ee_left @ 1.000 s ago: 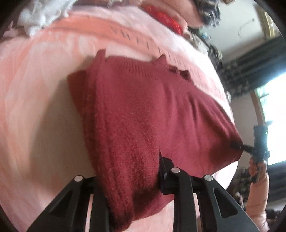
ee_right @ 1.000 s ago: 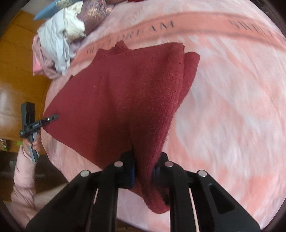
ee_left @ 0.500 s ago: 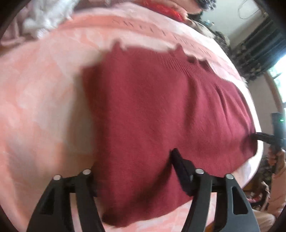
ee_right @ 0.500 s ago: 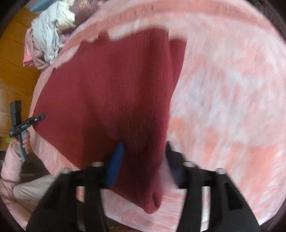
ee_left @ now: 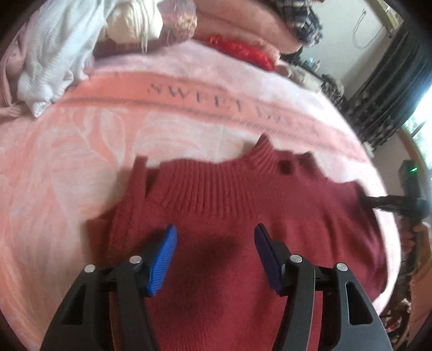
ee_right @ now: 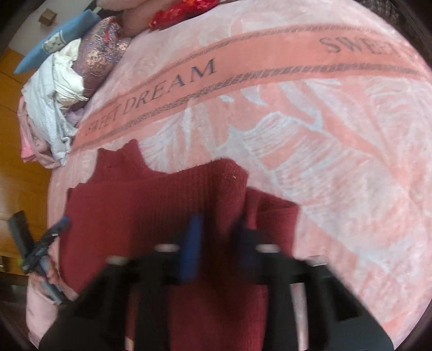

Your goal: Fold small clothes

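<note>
A dark red knit sweater (ee_left: 243,210) lies folded on the pink blanket (ee_left: 67,162), its ribbed neck at the far edge. My left gripper (ee_left: 214,243) is open and empty, hovering just above the sweater's near part. In the right wrist view the same sweater (ee_right: 140,205) lies with a sleeve layer (ee_right: 270,216) showing at its right side. My right gripper (ee_right: 218,243) is blurred, open and empty above the sweater's right half. Each gripper also shows at the edge of the other's view, the right gripper (ee_left: 383,201) and the left gripper (ee_right: 54,232).
The blanket (ee_right: 324,135) bears the words SWEET DREAM on a darker band. A pile of white and pale clothes (ee_left: 54,54) and pillows (ee_left: 243,24) lies at the far side; it also shows in the right wrist view (ee_right: 54,102). A wooden wall (ee_right: 16,175) stands at left.
Both grippers held the sweater's edge a second ago and laid it over onto itself. Both have opened, let go and pulled back, leaving the sweater flat on the blanket.
</note>
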`<control>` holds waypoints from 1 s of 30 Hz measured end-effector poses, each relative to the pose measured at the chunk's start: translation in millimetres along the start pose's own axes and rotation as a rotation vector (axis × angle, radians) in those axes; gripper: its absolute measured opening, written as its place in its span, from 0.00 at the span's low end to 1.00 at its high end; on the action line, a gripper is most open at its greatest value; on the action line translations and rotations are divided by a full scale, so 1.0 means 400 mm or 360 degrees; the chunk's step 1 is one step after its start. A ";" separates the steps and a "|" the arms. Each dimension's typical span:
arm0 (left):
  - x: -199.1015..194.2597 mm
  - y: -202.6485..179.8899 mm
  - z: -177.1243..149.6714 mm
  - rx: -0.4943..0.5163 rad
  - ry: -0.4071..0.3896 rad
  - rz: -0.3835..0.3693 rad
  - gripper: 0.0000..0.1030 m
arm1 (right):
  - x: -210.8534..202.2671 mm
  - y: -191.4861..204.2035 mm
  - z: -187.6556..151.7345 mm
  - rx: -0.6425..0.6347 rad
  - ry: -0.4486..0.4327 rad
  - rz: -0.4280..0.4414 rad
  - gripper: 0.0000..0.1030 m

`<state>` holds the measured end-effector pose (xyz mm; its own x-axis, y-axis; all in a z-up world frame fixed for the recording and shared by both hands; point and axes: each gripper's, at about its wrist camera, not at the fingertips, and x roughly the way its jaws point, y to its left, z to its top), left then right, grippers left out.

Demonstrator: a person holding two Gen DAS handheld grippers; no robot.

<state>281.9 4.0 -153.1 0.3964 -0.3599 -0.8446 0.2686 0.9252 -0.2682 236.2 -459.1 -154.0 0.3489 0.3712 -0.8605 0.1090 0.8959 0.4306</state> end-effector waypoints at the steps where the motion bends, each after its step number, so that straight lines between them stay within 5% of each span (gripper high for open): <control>1: 0.012 0.001 -0.003 0.0019 0.0009 0.0038 0.55 | -0.021 0.008 -0.005 -0.0032 -0.0068 0.0019 0.06; 10: 0.037 0.016 -0.025 0.0060 0.0032 0.0200 0.45 | 0.033 -0.066 -0.018 0.0082 -0.0102 -0.0150 0.06; 15: 0.008 -0.003 -0.035 0.0043 0.0014 0.0292 0.49 | -0.047 -0.019 -0.039 0.0038 -0.0138 -0.0138 0.21; 17: -0.026 -0.024 -0.044 0.0043 -0.0007 0.0325 0.55 | -0.104 0.003 -0.073 0.0015 -0.0127 -0.0128 0.37; 23: -0.142 -0.116 -0.094 0.0098 -0.0093 0.0189 0.60 | -0.176 0.027 -0.228 -0.0079 0.0054 -0.0198 0.41; 30: -0.107 -0.124 -0.171 0.0044 0.0033 0.0183 0.58 | -0.123 -0.002 -0.284 -0.0029 0.0181 -0.0222 0.43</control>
<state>191.6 -18.2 -135.4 0.4079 -0.2486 -0.8785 0.2463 0.9565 -0.1563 113.2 -450.6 -142.8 0.2239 0.2675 -0.9372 0.1317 0.9445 0.3010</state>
